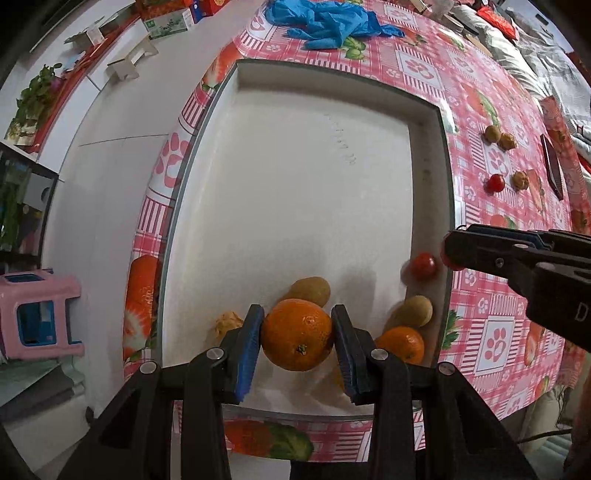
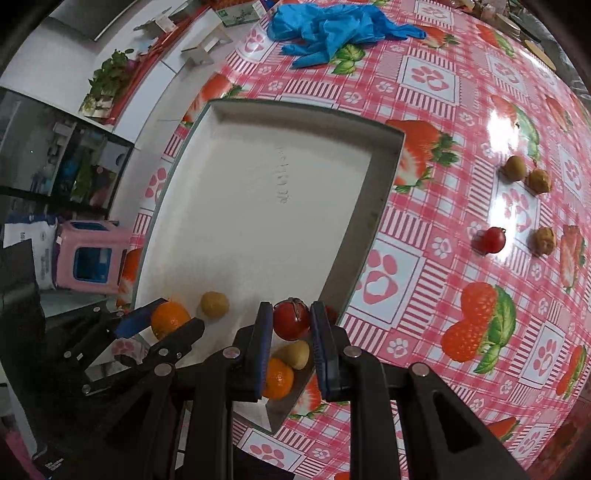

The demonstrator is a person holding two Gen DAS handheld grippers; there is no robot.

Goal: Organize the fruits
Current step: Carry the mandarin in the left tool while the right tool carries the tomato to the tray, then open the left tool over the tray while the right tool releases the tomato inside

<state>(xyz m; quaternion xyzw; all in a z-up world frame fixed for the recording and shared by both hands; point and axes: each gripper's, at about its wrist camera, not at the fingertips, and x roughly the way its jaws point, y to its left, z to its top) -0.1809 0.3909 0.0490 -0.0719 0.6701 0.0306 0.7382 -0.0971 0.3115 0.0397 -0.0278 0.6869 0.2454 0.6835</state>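
My left gripper [image 1: 297,334] is shut on an orange [image 1: 297,335] and holds it over the near end of the white tray [image 1: 430,155]; it also shows in the right wrist view [image 2: 170,319]. My right gripper [image 2: 291,319] is shut on a red tomato [image 2: 291,319] above the tray's near right wall. In the tray lie a kiwi [image 1: 312,291], a second kiwi [image 1: 415,310], a small orange [image 1: 402,343], a walnut [image 1: 229,321] and a red tomato [image 1: 424,266]. On the cloth to the right lie a tomato [image 2: 493,240], a kiwi [image 2: 515,168] and two walnuts [image 2: 539,181].
A pile of blue gloves [image 2: 332,29] lies on the pink checked tablecloth [image 2: 443,295] beyond the tray. A pink stool [image 1: 37,317] stands on the floor left of the table. A dark phone [image 1: 552,166] lies at the table's right.
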